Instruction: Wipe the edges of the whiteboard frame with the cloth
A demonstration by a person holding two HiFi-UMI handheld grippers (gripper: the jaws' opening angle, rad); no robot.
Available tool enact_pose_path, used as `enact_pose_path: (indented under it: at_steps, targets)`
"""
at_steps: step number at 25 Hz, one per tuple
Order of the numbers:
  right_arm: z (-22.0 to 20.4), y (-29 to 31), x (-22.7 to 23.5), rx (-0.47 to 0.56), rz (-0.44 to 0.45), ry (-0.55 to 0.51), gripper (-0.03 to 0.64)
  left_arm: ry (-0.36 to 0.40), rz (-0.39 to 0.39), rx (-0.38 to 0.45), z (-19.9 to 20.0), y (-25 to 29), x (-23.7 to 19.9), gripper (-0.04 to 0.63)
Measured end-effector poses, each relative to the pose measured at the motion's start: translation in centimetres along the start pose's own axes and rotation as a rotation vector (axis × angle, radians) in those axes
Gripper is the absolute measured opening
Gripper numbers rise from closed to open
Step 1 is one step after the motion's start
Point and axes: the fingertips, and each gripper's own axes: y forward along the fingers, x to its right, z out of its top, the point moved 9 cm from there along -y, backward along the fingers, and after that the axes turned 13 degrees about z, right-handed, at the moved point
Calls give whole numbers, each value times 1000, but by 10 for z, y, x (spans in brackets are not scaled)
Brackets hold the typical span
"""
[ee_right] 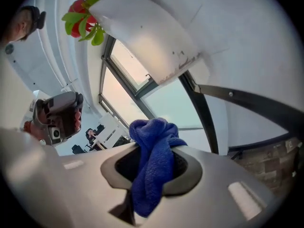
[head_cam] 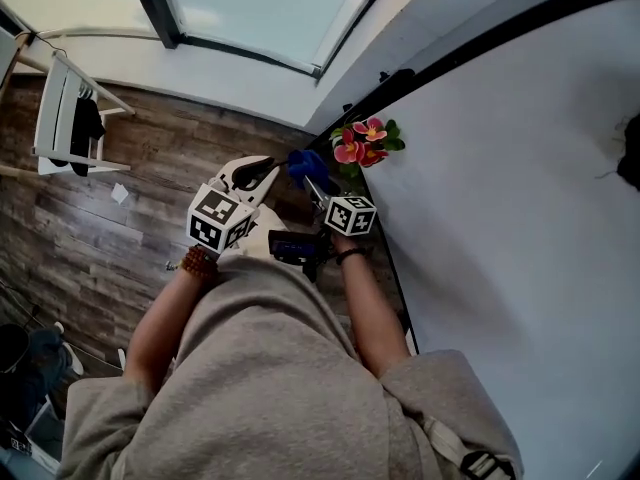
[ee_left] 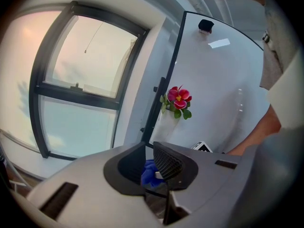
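The whiteboard [head_cam: 520, 218] fills the right of the head view, white and bare apart from a dark object [head_cam: 630, 153] at its far edge. Its black frame [head_cam: 480, 43] runs along the top and turns down the near side. Beyond it lie a large window [head_cam: 260, 8] with dark bars and a wood-plank floor [head_cam: 150, 198], where a white chair [head_cam: 65, 118] stands well away at the left. The person, in a grey top, holds both grippers low by the frame's corner. A cluster of pink flowers [head_cam: 362, 143] with green leaves sits on the board just inside that corner. The left gripper [head_cam: 266, 173] points toward the same corner, its jaws only a narrow gap apart with nothing clamped between them. A bit of blue shows past that gap in its own view. The right gripper [head_cam: 318, 186], just beside it and nearer the board, is clamped on the blue cloth [head_cam: 305, 165]. In its own view the cloth bunches above the jaws and hangs down in front of them. The cloth is close to the frame, just below the flowers; whether it touches the frame cannot be told. A bead bracelet [head_cam: 197, 261] circles the left wrist.
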Motion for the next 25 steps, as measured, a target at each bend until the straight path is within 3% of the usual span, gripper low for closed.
enact_pose_path:
  at_steps: [9, 16, 19, 25]
  targets:
    - [-11, -63, -22, 71, -86, -111, 114, 33, -88, -31, -16, -1, 43, 58]
    - [-22, -119, -58, 39, -184, -309, 114, 78, -200, -52, -21, 9, 97, 58]
    - [-28, -154, -77, 34, -230, -374, 114, 102, -300, -79, -24, 19, 137, 58]
    - [-57, -250, -113, 159, -398, -333, 114, 183, -542, -122, -35, 22, 230, 58]
